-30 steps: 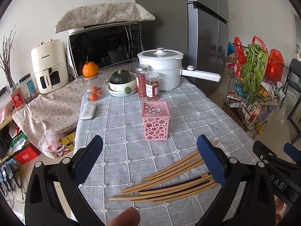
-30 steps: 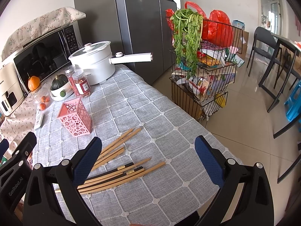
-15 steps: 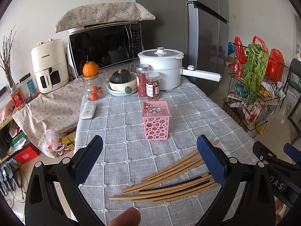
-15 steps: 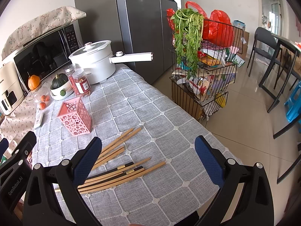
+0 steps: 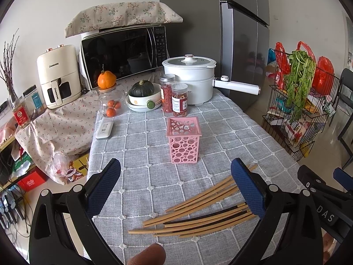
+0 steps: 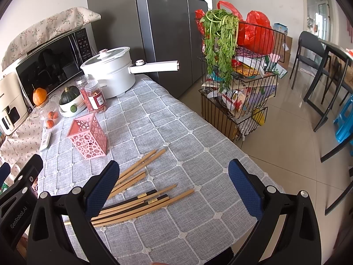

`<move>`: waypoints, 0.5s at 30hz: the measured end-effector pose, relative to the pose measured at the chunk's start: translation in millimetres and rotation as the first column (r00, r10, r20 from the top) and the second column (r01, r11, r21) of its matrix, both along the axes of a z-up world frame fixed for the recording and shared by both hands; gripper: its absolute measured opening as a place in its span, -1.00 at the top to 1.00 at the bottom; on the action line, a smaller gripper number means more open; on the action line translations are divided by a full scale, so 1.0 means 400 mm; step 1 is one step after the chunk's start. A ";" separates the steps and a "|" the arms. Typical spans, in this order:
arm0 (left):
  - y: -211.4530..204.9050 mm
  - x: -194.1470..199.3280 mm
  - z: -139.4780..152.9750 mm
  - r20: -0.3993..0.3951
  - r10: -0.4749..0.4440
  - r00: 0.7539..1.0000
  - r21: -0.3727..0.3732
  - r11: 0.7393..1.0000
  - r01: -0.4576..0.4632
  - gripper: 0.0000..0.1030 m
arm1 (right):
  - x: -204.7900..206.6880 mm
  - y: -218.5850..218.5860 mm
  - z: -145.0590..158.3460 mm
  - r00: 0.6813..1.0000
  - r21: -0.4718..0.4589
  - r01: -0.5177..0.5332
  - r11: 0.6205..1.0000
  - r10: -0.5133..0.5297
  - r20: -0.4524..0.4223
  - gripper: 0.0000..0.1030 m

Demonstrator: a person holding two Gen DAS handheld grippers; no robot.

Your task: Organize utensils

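We see each hand-held gripper (image 5: 175,185) (image 6: 173,182) as black plastic arms, silver screws, blue textured pads (image 5: 247,190); "GenRobot.AI" in white.

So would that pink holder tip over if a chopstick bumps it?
Possibly. The pink holder looks tall, narrow and thin-walled with cut-out holes, and appears empty, so probably light. It stands alone on soft tablecloth, so it may slide or tip.
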State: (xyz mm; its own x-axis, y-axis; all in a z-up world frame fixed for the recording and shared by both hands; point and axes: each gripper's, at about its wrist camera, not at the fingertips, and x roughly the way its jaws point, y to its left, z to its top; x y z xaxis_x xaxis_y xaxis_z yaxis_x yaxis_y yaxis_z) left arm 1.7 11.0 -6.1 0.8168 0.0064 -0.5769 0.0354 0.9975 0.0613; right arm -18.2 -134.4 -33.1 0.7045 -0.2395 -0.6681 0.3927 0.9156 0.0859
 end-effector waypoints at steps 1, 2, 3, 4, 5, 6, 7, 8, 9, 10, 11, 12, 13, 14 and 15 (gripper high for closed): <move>-0.003 0.001 0.001 0.002 0.000 1.000 0.000 1.000 0.000 -0.86 | -0.001 0.000 0.000 1.000 0.000 0.000 1.000 0.000 0.000 -0.87; 0.000 0.000 0.001 0.003 0.000 1.000 0.001 1.000 0.000 -0.86 | -0.001 0.000 0.000 1.000 -0.001 0.000 1.000 0.000 0.001 -0.87; -0.002 0.001 0.001 0.002 0.001 1.000 0.000 1.000 -0.001 -0.86 | 0.000 0.000 0.000 1.000 -0.001 -0.001 1.000 0.001 0.000 -0.87; -0.002 0.002 0.001 0.001 0.000 1.000 -0.001 1.000 0.000 -0.86 | 0.000 0.001 -0.001 1.000 -0.002 -0.001 1.000 0.001 0.000 -0.87; 0.000 0.001 0.000 0.001 -0.001 1.000 -0.001 1.000 0.001 -0.86 | 0.001 0.000 0.000 1.000 -0.001 -0.001 1.000 0.001 -0.001 -0.87; -0.001 0.001 0.000 0.001 0.000 1.000 0.001 1.000 0.000 -0.86 | 0.001 0.001 0.000 1.000 0.000 -0.001 1.000 0.001 -0.001 -0.87; 0.001 0.000 -0.002 0.001 0.001 1.000 0.000 1.000 -0.001 -0.86 | 0.001 -0.001 0.000 1.000 0.001 -0.002 1.000 0.002 -0.003 -0.87; 0.001 0.000 -0.002 0.000 0.000 1.000 0.000 1.000 0.000 -0.86 | 0.001 -0.001 -0.001 1.000 0.001 -0.002 1.000 0.002 -0.004 -0.87; 0.001 0.000 -0.002 0.001 0.001 1.000 0.001 1.000 -0.001 -0.86 | 0.000 -0.002 0.000 1.000 0.001 -0.002 1.000 0.002 -0.005 -0.87; 0.003 -0.001 -0.002 0.001 0.001 1.000 0.001 1.000 -0.001 -0.86 | 0.000 -0.002 0.000 1.000 0.000 -0.002 1.000 0.002 -0.005 -0.87; 0.001 0.000 -0.002 0.000 0.001 1.000 0.000 1.000 -0.001 -0.86 | 0.000 -0.001 0.000 1.000 0.000 -0.002 1.000 0.002 -0.004 -0.87; 0.004 -0.001 -0.003 0.000 0.002 1.000 0.000 1.000 -0.002 -0.86 | 0.000 -0.002 0.000 1.000 0.000 -0.002 1.000 0.002 -0.004 -0.87; 0.003 -0.001 -0.002 0.000 0.002 1.000 0.001 1.000 -0.002 -0.86 | 0.001 -0.002 0.000 1.000 0.001 -0.002 1.000 0.002 -0.005 -0.87; 0.001 0.000 -0.002 0.000 0.001 1.000 0.001 1.000 -0.001 -0.86 | 0.001 -0.001 0.000 1.000 0.001 -0.002 1.000 0.002 -0.005 -0.87; 0.004 -0.001 -0.003 0.000 0.001 1.000 0.000 1.000 -0.001 -0.86 | 0.001 -0.001 0.000 1.000 0.001 -0.002 1.000 0.002 -0.005 -0.87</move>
